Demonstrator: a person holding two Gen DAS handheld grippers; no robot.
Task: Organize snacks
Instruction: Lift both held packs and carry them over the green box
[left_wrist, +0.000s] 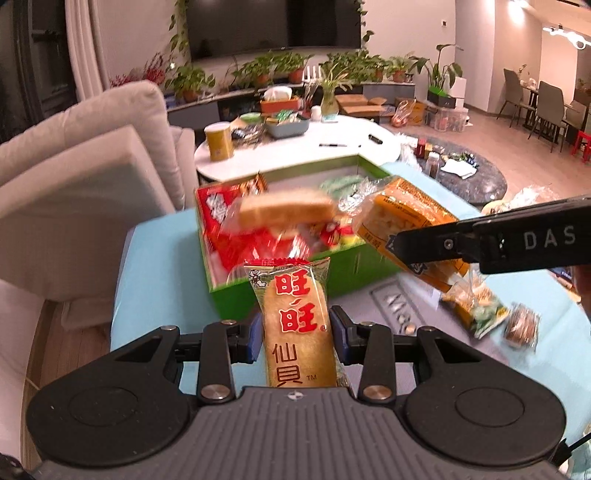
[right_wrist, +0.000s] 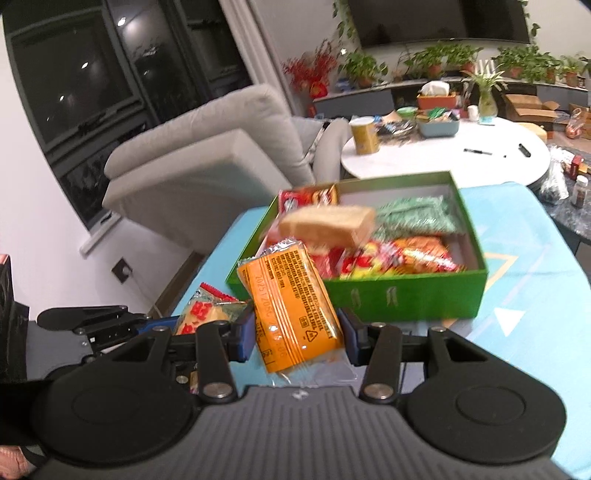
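Observation:
My left gripper (left_wrist: 295, 339) is shut on a rice cracker packet (left_wrist: 297, 325) with red characters, held upright just in front of the green box (left_wrist: 284, 291). My right gripper (right_wrist: 295, 334) is shut on an orange snack packet (right_wrist: 290, 306), held above the box's near left corner; it shows in the left wrist view (left_wrist: 410, 225) too. The green box (right_wrist: 406, 291) is open and holds red packets (right_wrist: 369, 262), a green packet (right_wrist: 417, 216) and a bread slice pack (right_wrist: 328, 221) on top. The left gripper with its packet (right_wrist: 207, 314) shows at lower left in the right wrist view.
The box stands on a light blue cloth (right_wrist: 517, 295). Two small snacks (left_wrist: 476, 310) lie on it to the right. A sofa (left_wrist: 74, 177) is at left. A white round table (left_wrist: 295, 147) with a yellow can and clutter stands behind.

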